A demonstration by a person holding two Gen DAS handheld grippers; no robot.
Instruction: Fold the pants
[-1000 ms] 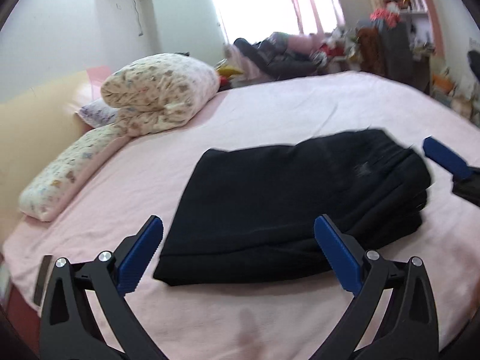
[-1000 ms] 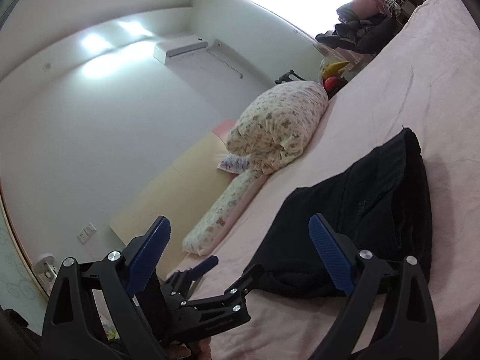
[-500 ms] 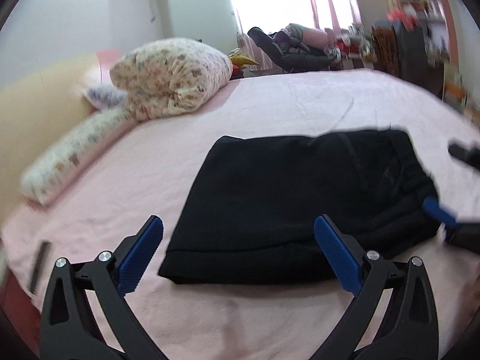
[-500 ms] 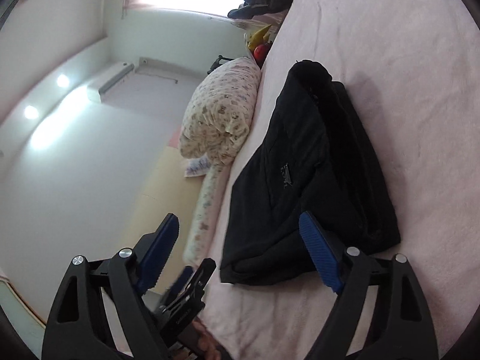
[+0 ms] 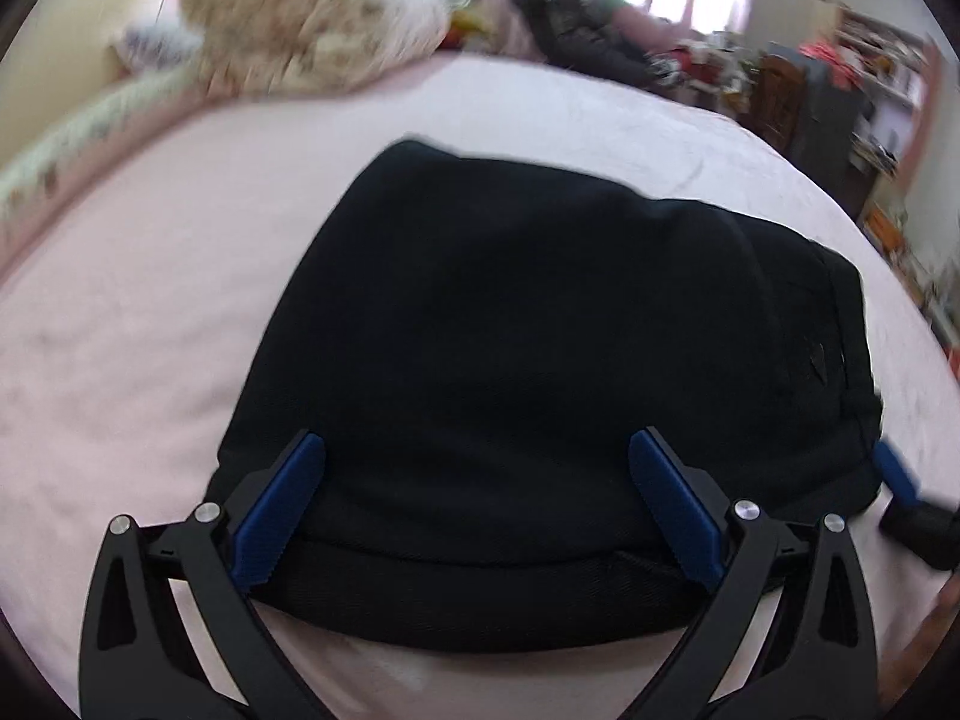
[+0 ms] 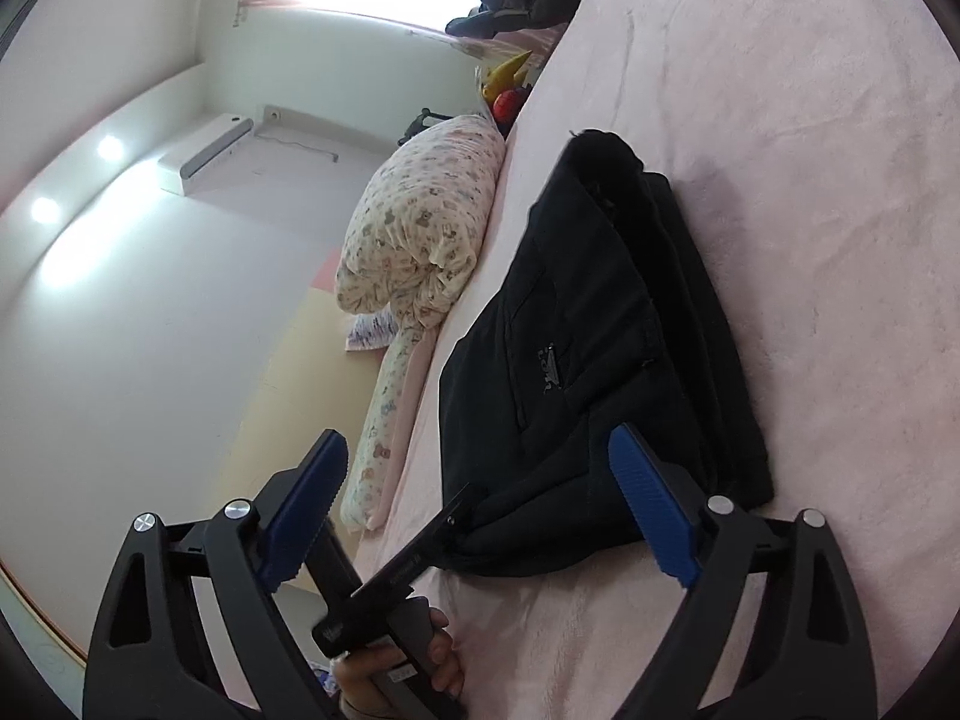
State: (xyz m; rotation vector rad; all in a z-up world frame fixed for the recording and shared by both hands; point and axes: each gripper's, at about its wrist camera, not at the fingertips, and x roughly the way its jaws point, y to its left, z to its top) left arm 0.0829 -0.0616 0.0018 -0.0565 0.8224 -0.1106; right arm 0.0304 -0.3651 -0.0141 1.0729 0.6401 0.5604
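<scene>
The black pants [image 5: 540, 348] lie folded into a thick rectangle on the pink bed [image 5: 120, 312]. My left gripper [image 5: 477, 444] is open, its blue pads [image 5: 276, 510] straddling the near folded edge without pressing on it. In the right wrist view the pants [image 6: 600, 348] show a small logo on top. My right gripper [image 6: 480, 450] is rolled on its side at the pants' near corner, jaws wide and opening. The corner lies between the pads, which do not press on it. A finger of the left gripper [image 6: 420, 546], held by a hand [image 6: 390, 678], reaches the same edge. The right gripper's blue tip [image 5: 894, 474] shows by the pants' right end.
A rolled floral quilt [image 6: 420, 228] and a long floral pillow [image 6: 390, 420] lie along the bed's headboard side. Dark clothes [image 5: 588, 30] are piled beyond the bed's far edge. Shelves and furniture [image 5: 840, 96] stand at the right. Bare pink sheet [image 6: 810, 150] spreads past the pants.
My left gripper has moved forward and down, so the pants now fill its view and its fingers straddle their near edge. The right gripper has rolled and sunk beside the pants' corner.
</scene>
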